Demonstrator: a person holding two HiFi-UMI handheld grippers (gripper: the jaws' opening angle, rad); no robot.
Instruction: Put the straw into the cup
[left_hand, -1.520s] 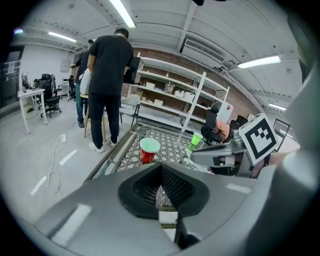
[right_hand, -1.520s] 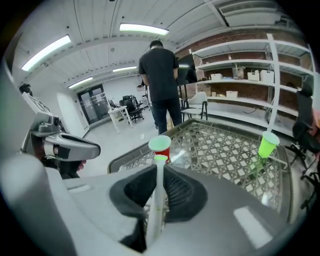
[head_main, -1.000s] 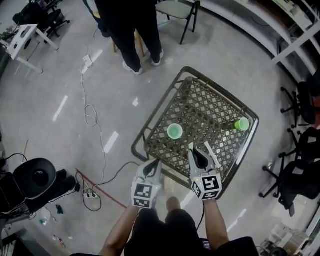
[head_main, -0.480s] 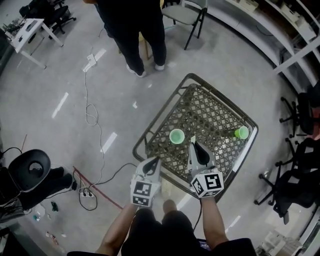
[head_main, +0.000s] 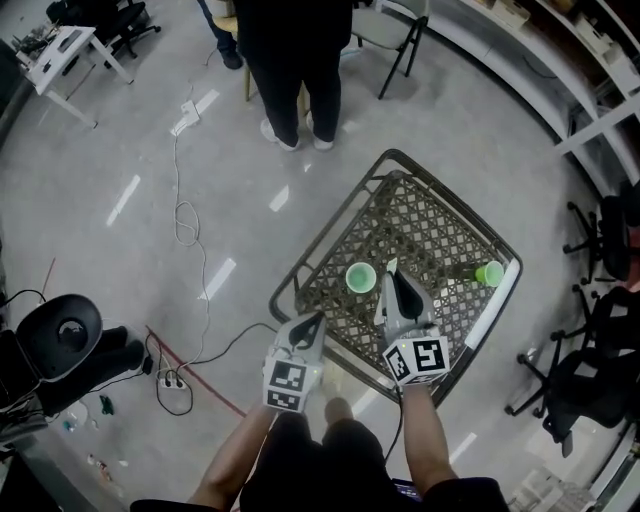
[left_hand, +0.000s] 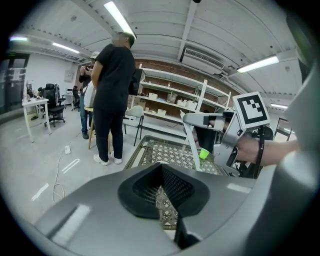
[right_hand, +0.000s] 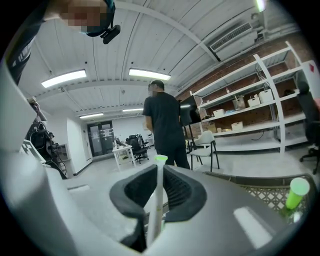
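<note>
A green cup stands on the metal lattice table, near its front-left side. My right gripper hovers just right of that cup, shut on a white straw with a green tip; the straw stands upright between the pads. The left gripper view shows the straw slanting down from the right gripper. A second green cup sits at the table's far right edge, and the right gripper view shows this cup too. My left gripper hangs at the table's near corner, shut and empty.
A person in black stands beyond the table, beside a folding chair. Office chairs crowd the right side. A cable and power strip lie on the floor at left, next to a black stool.
My right gripper has risen and moved forward over the table with the straw, closer to the near green cup. The left gripper has hardly shifted.
</note>
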